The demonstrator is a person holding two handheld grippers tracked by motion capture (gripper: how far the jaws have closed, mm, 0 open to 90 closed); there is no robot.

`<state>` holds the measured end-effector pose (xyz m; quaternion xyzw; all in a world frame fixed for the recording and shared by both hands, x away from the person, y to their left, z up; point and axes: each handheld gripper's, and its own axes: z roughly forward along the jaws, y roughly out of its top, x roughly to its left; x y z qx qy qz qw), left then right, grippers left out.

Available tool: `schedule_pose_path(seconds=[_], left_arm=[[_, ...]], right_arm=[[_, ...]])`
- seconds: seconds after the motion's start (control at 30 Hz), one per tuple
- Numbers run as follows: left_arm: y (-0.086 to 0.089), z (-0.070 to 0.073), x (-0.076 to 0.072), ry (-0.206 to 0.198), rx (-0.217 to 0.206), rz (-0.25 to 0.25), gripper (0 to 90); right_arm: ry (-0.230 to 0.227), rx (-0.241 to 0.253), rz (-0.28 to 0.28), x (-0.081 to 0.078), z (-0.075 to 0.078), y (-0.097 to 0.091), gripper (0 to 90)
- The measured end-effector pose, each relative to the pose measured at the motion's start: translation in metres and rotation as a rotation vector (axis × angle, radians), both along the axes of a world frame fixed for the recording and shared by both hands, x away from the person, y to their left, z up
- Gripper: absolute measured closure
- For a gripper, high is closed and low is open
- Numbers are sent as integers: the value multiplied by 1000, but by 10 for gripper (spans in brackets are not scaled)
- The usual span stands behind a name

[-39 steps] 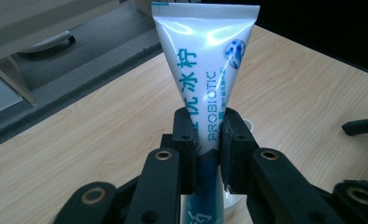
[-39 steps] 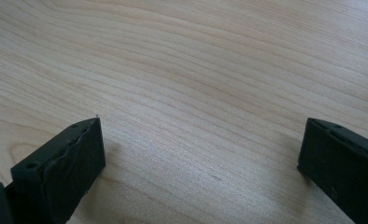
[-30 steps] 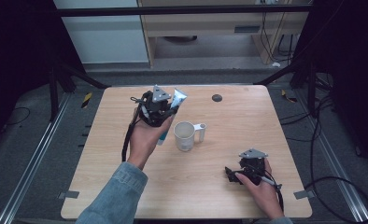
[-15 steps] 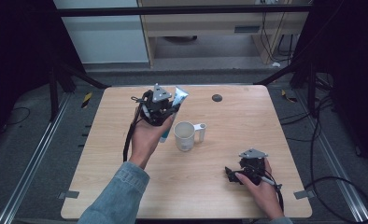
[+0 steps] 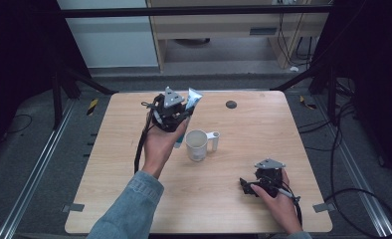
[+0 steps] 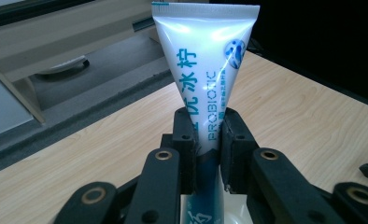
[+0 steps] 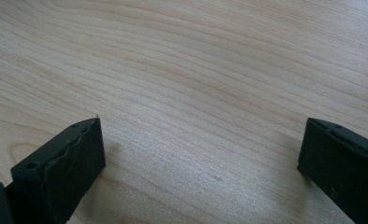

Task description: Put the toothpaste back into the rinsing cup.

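The wooden counter (image 5: 244, 129) carries a white mug (image 5: 197, 145) near its middle, handle turned toward the person's right, and a small dark disc (image 5: 231, 104) well apart near the far edge. The left hand-held gripper (image 5: 170, 110) hangs above the counter just beside the mug, its jaws clamped on a white-and-blue toothpaste tube (image 6: 205, 70) a little above the cap end, the flat crimped end pointing up. The right hand-held gripper (image 5: 256, 184) rests on the counter near the front edge, jaws spread wide with nothing between them. To stand the tube in the mug well, I would centre the cap end over the rim, keep the tube upright, lower it, and release only once it bears on the mug's bottom.
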<state>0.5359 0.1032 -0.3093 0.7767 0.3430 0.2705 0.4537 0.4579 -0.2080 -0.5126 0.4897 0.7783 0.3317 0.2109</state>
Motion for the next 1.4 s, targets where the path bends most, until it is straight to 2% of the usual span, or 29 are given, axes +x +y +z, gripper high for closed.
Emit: schedule_pose_path(seconds=[0.2, 0.33, 0.7, 0.97, 1.1, 1.2, 1.4], left_arm=[[-2, -2, 1, -10, -28, 7, 780], [-4, -1, 0, -34, -27, 10, 780], [-8, 0, -1, -69, -47, 2, 780], [-13, -1, 3, -85, -106, -4, 780], [-18, -4, 2, -105, -94, -19, 780], [-19, -5, 3, -108, -121, -19, 780], [-23, -9, 6, -123, -123, -18, 781]], right_arm=[[0, 0, 0, 0, 0, 0, 6], [0, 0, 0, 0, 0, 0, 7], [0, 0, 0, 0, 0, 0, 7], [0, 0, 0, 0, 0, 0, 7], [0, 0, 0, 0, 0, 0, 7], [0, 1, 1, 0, 0, 0, 7], [0, 0, 1, 0, 0, 0, 7]])
